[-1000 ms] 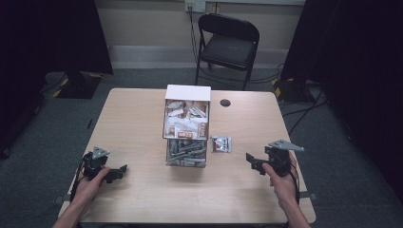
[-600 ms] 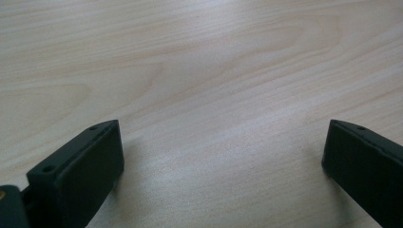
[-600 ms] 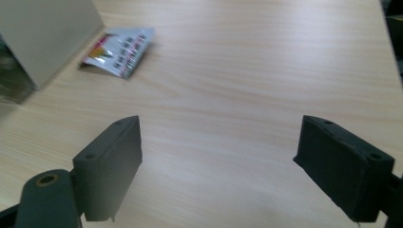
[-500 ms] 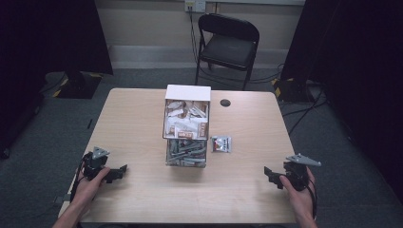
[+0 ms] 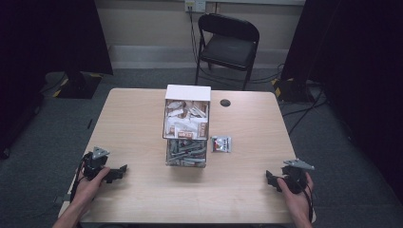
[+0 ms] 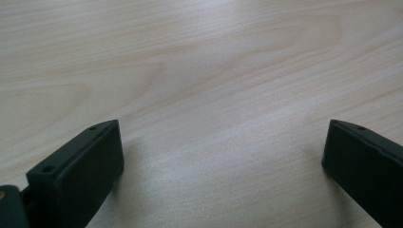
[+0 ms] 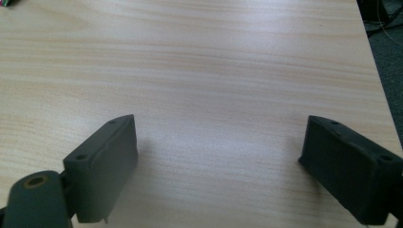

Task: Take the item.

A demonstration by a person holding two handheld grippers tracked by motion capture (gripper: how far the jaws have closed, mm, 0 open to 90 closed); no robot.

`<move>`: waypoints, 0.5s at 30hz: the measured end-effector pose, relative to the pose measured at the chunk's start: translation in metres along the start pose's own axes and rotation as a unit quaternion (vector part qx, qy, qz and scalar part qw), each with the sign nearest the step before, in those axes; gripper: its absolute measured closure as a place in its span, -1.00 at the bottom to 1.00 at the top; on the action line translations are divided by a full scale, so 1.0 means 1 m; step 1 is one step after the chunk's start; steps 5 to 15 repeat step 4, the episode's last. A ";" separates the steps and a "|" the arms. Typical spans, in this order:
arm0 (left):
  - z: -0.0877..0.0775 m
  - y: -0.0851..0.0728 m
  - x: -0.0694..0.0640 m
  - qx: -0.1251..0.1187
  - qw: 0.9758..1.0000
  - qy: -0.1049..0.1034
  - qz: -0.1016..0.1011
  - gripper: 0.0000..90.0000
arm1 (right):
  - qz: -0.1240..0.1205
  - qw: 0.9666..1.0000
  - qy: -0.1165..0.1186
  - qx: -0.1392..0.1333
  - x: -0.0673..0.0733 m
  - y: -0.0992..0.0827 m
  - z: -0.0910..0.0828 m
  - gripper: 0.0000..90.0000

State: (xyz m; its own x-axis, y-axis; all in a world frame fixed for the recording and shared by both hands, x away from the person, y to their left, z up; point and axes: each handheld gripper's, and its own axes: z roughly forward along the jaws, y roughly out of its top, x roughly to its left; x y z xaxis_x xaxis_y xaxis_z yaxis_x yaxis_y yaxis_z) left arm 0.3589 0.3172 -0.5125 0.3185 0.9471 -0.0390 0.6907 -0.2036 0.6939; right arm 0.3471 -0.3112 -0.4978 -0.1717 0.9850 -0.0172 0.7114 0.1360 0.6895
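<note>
Your left gripper (image 5: 115,172) and right gripper (image 5: 272,180): fingers wide, empty, low over table (image 5: 142,123) near its front corners. White box (image 5: 187,118) and small packet (image 5: 221,144) at table centre, well apart from both.

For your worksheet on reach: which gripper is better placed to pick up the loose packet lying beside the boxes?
Right, probably. The packet lies on the right side of the boxes, nearer the right gripper, whose jaws are open with nothing between.
</note>
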 end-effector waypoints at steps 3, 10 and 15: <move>0.000 0.000 0.000 0.001 1.000 0.000 0.001 -1.00 | 0.005 1.000 -0.005 -0.008 0.002 -0.002 0.000 -0.79; 0.000 0.000 0.000 0.001 1.000 0.000 0.001 -1.00 | 0.005 1.000 -0.005 -0.008 0.002 -0.002 0.000 -0.79; 0.000 0.000 0.000 0.001 1.000 0.000 0.001 -1.00 | 0.005 1.000 -0.005 -0.008 0.002 -0.002 0.000 -0.79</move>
